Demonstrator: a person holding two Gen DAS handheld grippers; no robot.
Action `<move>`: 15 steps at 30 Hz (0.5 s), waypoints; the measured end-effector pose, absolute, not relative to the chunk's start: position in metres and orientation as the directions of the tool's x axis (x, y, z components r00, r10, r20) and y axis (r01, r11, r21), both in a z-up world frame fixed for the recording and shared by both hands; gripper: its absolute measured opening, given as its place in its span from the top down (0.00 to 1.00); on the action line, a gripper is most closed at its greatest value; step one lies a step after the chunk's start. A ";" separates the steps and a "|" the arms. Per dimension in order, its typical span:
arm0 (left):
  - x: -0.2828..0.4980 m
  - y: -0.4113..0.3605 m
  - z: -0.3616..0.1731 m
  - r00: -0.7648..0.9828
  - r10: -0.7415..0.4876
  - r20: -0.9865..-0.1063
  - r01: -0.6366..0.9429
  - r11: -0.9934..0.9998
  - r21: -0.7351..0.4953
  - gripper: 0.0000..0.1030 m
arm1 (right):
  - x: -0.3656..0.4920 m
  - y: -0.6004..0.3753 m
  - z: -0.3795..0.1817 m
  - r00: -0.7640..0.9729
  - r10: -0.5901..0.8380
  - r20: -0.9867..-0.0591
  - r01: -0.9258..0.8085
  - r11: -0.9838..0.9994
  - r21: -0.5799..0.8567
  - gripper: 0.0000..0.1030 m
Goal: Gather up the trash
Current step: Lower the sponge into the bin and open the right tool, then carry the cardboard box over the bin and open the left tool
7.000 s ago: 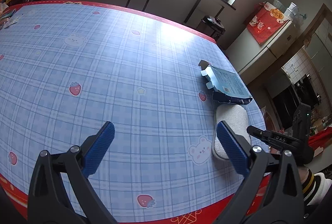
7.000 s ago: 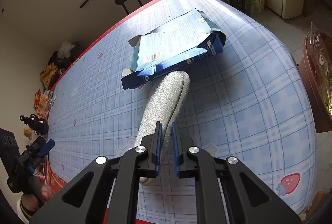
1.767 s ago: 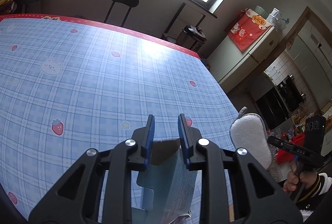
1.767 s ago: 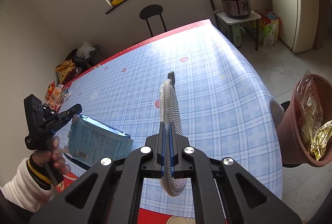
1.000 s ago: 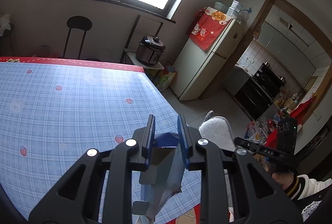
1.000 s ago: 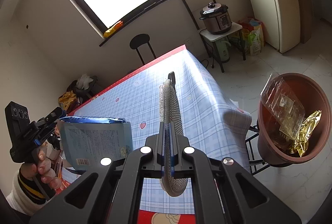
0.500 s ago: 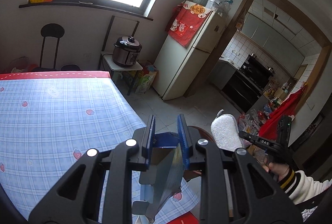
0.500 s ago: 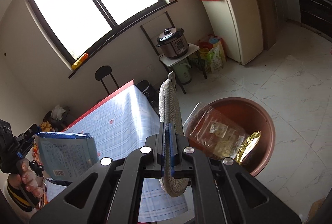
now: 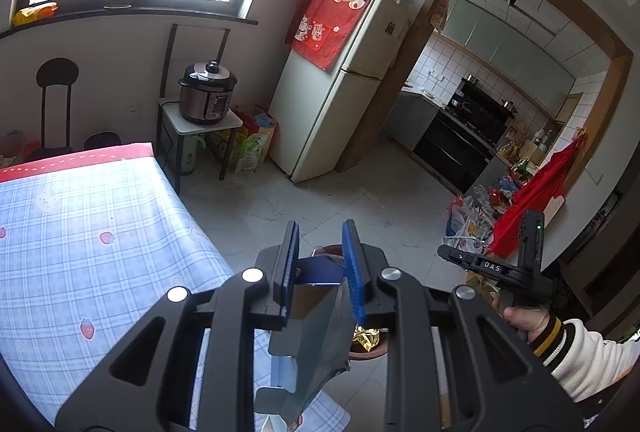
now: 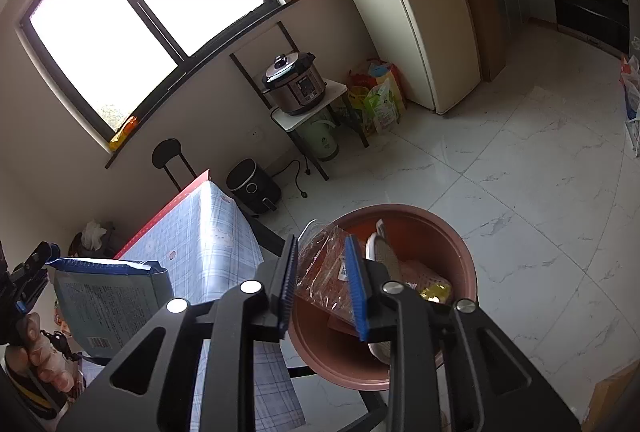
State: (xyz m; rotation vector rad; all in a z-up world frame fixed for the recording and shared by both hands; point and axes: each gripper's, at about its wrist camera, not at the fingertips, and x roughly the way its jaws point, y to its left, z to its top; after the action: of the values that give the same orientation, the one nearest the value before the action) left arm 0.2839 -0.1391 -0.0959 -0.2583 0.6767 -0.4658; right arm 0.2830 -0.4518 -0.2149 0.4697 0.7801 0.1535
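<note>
My left gripper (image 9: pixel 318 268) is shut on a blue carton (image 9: pixel 316 316), which hangs from the pads over the table's corner. The same carton (image 10: pixel 108 304) shows at the left of the right wrist view, gripped by the left gripper (image 10: pixel 38 264). My right gripper (image 10: pixel 322 280) hovers over a brown bin (image 10: pixel 460 252); its jaws are opening and nothing is between the pads. A grey-white slipper (image 10: pixel 386 252) lies inside the bin against clear and gold wrappers. In the left wrist view the right gripper (image 9: pixel 444 254) is held in a hand at the right, above the bin (image 9: pixel 370 350).
The blue checked table (image 9: pixel 80 232) ends just left of the bin. A fridge (image 9: pixel 340 91), a pressure cooker (image 9: pixel 206 95) on a small stand, a black stool (image 9: pixel 56 87) and bags on the floor stand beyond. White tiled floor (image 10: pixel 540 211) surrounds the bin.
The right gripper's jaws have parted and the slipper has dropped from them into the bin. Both grippers have swung from the table toward the bin; the left still holds the carton.
</note>
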 end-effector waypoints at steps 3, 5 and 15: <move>0.295 -0.161 -0.097 0.667 -0.510 -0.542 0.356 0.858 -0.370 0.76 | 0.276 -0.461 -0.210 0.714 0.285 -0.639 0.044 0.893 0.448 0.47; 0.303 -0.176 -0.098 0.657 -0.521 -0.545 0.375 0.853 -0.363 0.76 | 0.271 -0.469 -0.206 0.719 0.261 -0.644 0.063 0.899 0.434 0.37; 0.344 -0.257 -0.113 0.606 -0.558 -0.567 0.458 0.828 -0.325 0.76 | 0.243 -0.500 -0.206 0.711 0.194 -0.676 0.125 0.911 0.394 0.14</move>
State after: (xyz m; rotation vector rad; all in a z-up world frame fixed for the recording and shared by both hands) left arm 0.3440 -0.2573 -0.1135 -0.1523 0.7065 -0.5898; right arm 0.2432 -0.4996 -0.2060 0.4353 0.7855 0.0398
